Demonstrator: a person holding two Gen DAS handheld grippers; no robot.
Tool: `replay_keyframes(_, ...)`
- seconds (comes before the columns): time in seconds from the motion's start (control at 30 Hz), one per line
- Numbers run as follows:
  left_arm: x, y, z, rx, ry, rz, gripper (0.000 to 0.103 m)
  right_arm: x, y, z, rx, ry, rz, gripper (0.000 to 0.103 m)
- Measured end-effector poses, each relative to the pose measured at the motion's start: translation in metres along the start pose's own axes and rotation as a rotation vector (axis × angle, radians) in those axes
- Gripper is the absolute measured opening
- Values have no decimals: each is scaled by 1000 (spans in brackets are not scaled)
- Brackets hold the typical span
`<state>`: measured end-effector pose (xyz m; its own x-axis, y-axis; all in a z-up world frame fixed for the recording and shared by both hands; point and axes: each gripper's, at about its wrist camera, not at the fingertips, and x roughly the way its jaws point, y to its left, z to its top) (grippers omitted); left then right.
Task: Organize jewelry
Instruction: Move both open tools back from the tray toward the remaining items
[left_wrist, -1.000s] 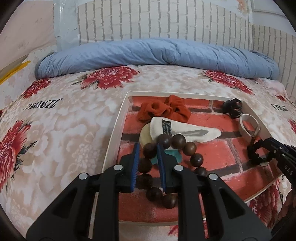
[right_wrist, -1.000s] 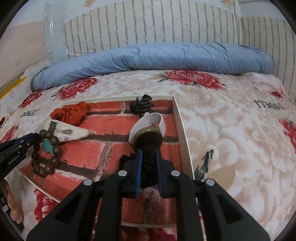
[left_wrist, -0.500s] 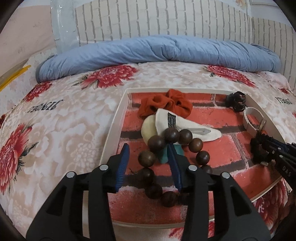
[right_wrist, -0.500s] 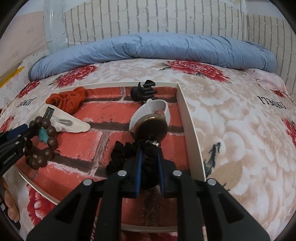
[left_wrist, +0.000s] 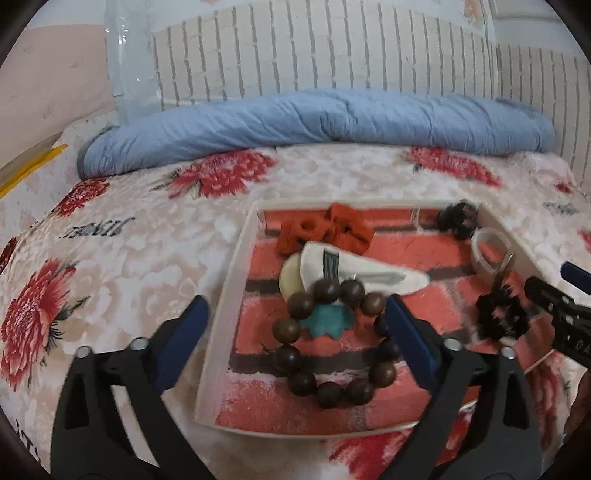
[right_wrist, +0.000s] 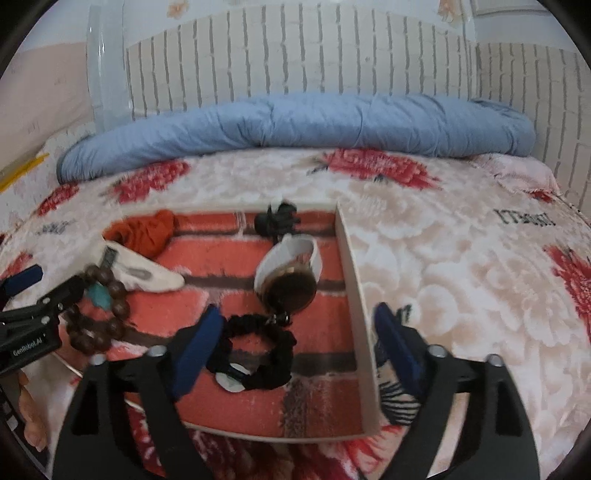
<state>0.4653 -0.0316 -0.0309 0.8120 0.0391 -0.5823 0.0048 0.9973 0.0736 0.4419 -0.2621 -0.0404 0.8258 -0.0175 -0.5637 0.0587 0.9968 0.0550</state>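
My left gripper (left_wrist: 295, 339) has its jaws spread wide, nothing between them. Its 2 blue pads straddle the tray's left wall: one pad sits over the bedspread (left_wrist: 122, 258), the other over the tray floor beside the bead bracelet (left_wrist: 332, 339). The bracelet lies flat on the brick-print floor of the tray (left_wrist: 229, 295), a ring of dark brown wooden beads around a small teal piece (left_wrist: 327, 321).

Just behind the bracelet: a white fabric hair clip (left_wrist: 362, 269) lying over a cream round object (left_wrist: 290, 277). Behind those, an orange scrunchie (left_wrist: 325, 232) against the far wall.

My right gripper (right_wrist: 299, 343) is also spread wide and grips nothing. Its left pad sits beside the black scrunchie (right_wrist: 258, 354), which lies flat on the tray floor with a small white piece (right_wrist: 231, 380) at its near edge; I cannot tell whether pad and scrunchie touch. Its right pad is outside the tray's right wall (right_wrist: 358, 314), over the bedspread.

A watch with a white strap (right_wrist: 291, 269) rests just behind the black scrunchie, dark face tilted toward the camera. A black claw clip (right_wrist: 277, 219) sits at the far wall.

A blue rolled quilt (right_wrist: 295, 125) lies along the head of the bed.
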Motion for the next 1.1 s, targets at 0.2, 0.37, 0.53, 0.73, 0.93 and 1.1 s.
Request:
replay_keyframes(0.2, -41, 19, 11, -76, -11, -13, 98, -43, 1, 2, -3, -39, -42, 98)
replay_keyframes(0.37, -80, 40, 0, -102, -12, -24, 98, -82, 18, -16, -84, -47, -59, 98)
replay_keyframes(0.53, -119, 62, -23, -111, -1, -27, 98, -114, 27, -43, -72, -22, -33, 99)
replay_keyframes(0.73, -166, 84, -48, -56, -17, 35, 98, -144, 32, -66, -42, 3, -38, 99)
replay_keyframes(0.93, -192, 112, -74, -40, 13, 34, 98, -164, 33, -85, 18, 23, -22, 99)
replay_keyframes(1.1, -192, 130, -106, -22, 46, 63, 98, -156, 42, -104, 23, 55, -33, 99)
